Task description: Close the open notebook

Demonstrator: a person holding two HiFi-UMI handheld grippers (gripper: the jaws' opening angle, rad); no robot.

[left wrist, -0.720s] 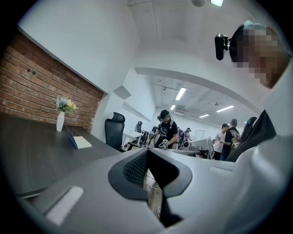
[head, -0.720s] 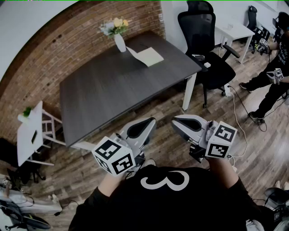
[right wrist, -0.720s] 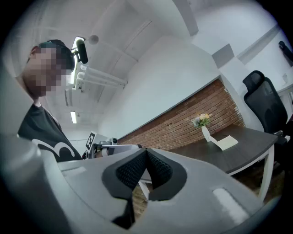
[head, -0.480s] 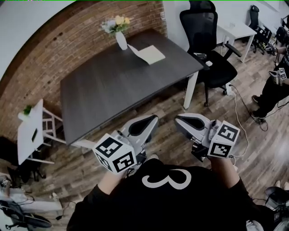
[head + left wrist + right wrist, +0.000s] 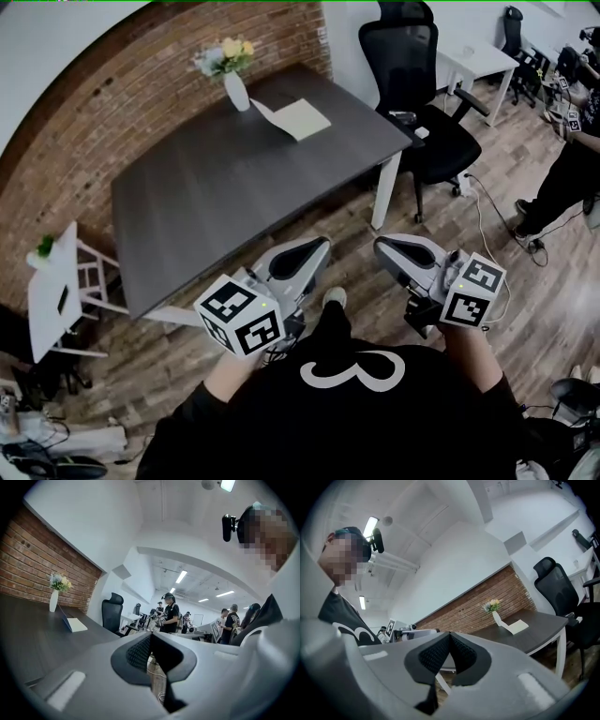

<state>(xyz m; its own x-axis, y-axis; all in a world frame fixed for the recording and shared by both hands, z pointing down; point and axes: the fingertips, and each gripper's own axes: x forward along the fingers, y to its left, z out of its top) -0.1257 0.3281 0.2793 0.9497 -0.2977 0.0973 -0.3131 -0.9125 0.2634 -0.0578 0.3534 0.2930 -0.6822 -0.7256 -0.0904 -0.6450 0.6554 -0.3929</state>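
person: is wearing black top (image 5: 281,441) bearing large white 3 (image 5: 352,371) | left gripper (image 5: 317,246): is showing grey shell, black ribbed pads (image 5: 139,652), white cube (image 5: 239,317) with black square markers | right gripper (image 5: 382,246): is showing the same

A dark table (image 5: 216,197) stands against a brick wall (image 5: 112,103), with a white vase (image 5: 236,92) of flowers at its far edge. A black office chair (image 5: 412,84) sits beside it on the wooden floor (image 5: 356,234).

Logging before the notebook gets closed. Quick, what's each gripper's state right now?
Left gripper: closed, jaws together, holding nothing.
Right gripper: closed, jaws together, holding nothing.
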